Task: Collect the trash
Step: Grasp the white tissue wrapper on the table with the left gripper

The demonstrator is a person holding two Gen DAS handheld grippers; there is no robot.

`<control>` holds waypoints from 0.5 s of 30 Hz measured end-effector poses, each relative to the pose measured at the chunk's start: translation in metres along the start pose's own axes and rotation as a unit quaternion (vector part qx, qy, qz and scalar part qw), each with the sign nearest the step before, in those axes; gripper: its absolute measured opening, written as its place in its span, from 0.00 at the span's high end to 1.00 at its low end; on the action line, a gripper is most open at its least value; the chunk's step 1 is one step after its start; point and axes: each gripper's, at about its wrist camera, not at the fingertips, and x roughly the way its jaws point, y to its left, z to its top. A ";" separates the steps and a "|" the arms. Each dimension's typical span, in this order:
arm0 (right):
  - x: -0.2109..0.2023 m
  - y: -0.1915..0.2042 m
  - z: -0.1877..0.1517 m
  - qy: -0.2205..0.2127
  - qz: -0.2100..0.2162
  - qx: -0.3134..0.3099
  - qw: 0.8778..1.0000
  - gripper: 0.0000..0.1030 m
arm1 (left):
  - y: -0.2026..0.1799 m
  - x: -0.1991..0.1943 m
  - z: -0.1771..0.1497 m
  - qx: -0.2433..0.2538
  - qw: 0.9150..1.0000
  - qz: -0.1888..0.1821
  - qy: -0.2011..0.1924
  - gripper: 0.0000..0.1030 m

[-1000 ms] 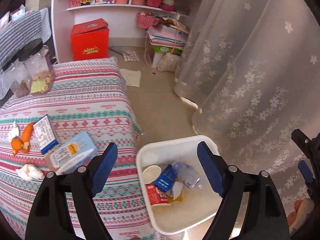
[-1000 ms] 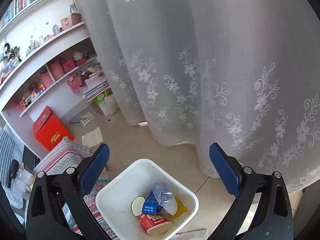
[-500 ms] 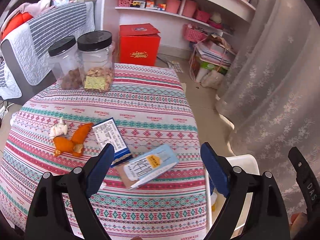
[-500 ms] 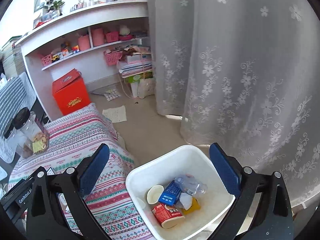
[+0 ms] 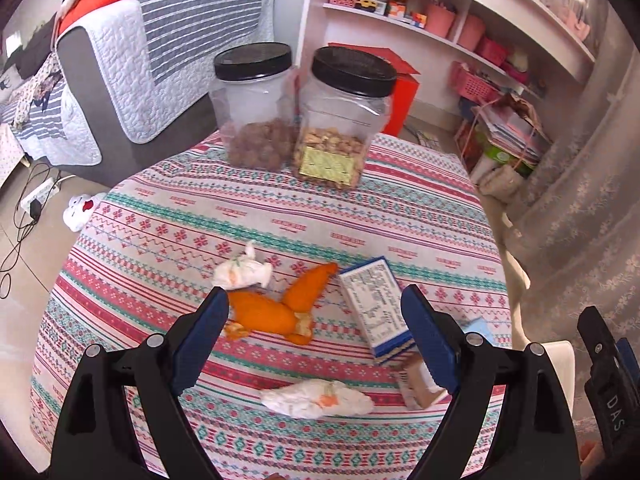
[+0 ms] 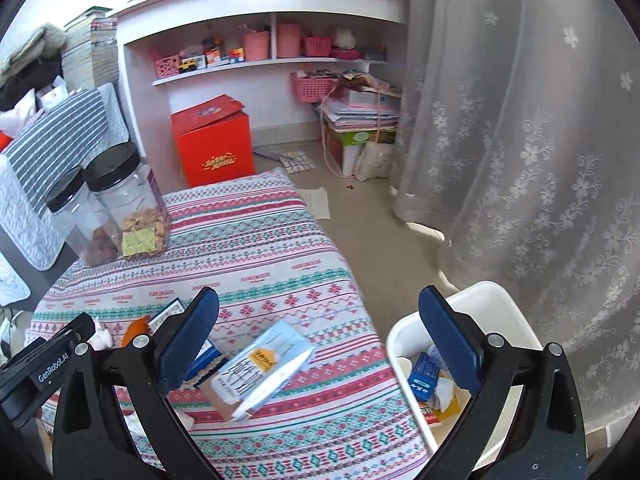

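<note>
1. Progress check — I'd say roughly halfway. The white bin [image 6: 486, 300] on the floor beside the desk [image 5: 280, 216] already holds a blue carton [image 6: 422, 372], a paper cup, a red carton and some wrappers.
2. Left on the patterned tablecloth: orange peel [image 5: 276, 308], two crumpled tissues [image 5: 240, 272] [image 5: 316, 400], a blue-edged box [image 5: 376, 308] and a light blue packet [image 6: 260, 368] near the desk edge closest to the bin.
3. Left gripper [image 5: 316, 340] hovers over the peel with jaws spread wide, holding nothing. Right gripper [image 6: 320, 344] is also wide open and empty, sitting between the packet and the bin.
4. The two black-lidded snack jars [image 5: 340, 120] look like keepers to me, not trash.
5. Readable writing — "GenRobot.AI" on the left gripper's body in the right view, "DAS" on the right gripper's edge in the left view. The packet's yellow label, the jar label and the red box [image 6: 214, 140] logo are too blurry.
</note>
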 end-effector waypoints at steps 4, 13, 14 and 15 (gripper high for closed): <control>0.007 0.031 -0.006 0.008 0.010 -0.025 1.000 0.07 | 0.034 0.024 0.017 0.017 0.999 0.033 0.019 0.17; 0.027 0.061 -0.013 0.044 0.025 -0.042 0.998 0.07 | 0.074 0.087 0.036 0.046 0.996 0.006 0.077 0.17; 0.029 0.063 -0.013 0.048 0.027 -0.043 0.998 0.07 | 0.074 0.094 0.035 0.052 0.995 0.004 0.084 0.17; 0.031 0.064 -0.013 0.052 0.030 -0.042 0.997 0.07 | 0.074 0.100 0.034 0.056 0.994 0.004 0.092 0.17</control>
